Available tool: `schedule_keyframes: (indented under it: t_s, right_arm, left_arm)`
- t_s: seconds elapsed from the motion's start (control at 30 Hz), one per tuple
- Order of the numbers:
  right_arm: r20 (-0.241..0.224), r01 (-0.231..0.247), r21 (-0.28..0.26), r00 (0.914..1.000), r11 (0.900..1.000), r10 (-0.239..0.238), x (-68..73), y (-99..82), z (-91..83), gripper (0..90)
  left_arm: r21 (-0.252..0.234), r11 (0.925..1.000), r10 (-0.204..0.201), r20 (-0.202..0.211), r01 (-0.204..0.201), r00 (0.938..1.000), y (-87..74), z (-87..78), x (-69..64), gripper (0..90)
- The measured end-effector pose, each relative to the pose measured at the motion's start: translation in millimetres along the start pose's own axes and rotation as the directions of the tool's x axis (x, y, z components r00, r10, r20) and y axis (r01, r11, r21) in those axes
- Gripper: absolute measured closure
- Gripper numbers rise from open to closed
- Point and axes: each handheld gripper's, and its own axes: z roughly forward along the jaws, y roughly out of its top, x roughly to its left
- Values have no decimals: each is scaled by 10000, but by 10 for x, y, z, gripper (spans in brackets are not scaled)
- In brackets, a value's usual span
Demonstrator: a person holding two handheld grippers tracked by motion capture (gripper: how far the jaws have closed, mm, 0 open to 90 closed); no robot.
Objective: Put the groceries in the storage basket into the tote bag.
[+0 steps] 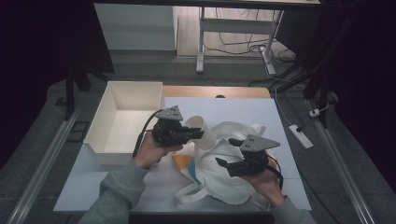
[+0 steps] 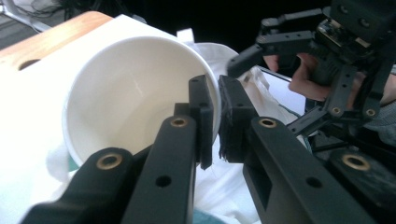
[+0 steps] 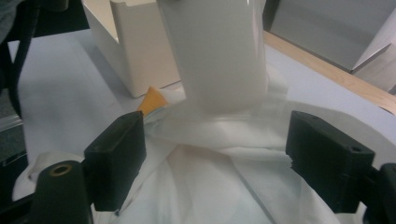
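Pale blue sheeting covers one table, and two grippers are seen over it. One white paper cup is pinched by its rim between the nearly closed jaws of the left gripper; it is tipped on its side and nothing is seen inside it. One white cloth tote bag lies crumpled beneath and between the widely parted jaws of the right gripper, which grip nothing; an orange patch is seen just beyond them. One white bin stands beside the left gripper, with nothing seen in it.
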Motion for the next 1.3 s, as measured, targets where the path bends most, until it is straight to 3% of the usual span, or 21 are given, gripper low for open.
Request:
schedule_keyframes:
  t_s: [0.3, 0.43, 0.83, 1.3]
  right_arm:
    - [148, 59, 114, 9999, 9999, -61, -25, 70, 179, 147]
    - [-8, 187, 60, 9998, 9998, -187, 5, 117, 217, 145]
    - [387, 715, 423, 9966, 9965, -732, 73, 145, 345, 130]
    - [691, 947, 371, 9929, 9948, -971, 98, 130, 352, 209]
  left_arm:
    - [309, 9993, 177, 283, -186, 9994, 4, 141, -81, 844]
    - [378, 9989, 244, 423, -260, 9988, 11, 178, -121, 844]
    - [551, 9973, 442, 860, -490, 9953, 28, 306, -229, 843]
    - [579, 9969, 474, 944, -530, 9944, 31, 319, -248, 842]
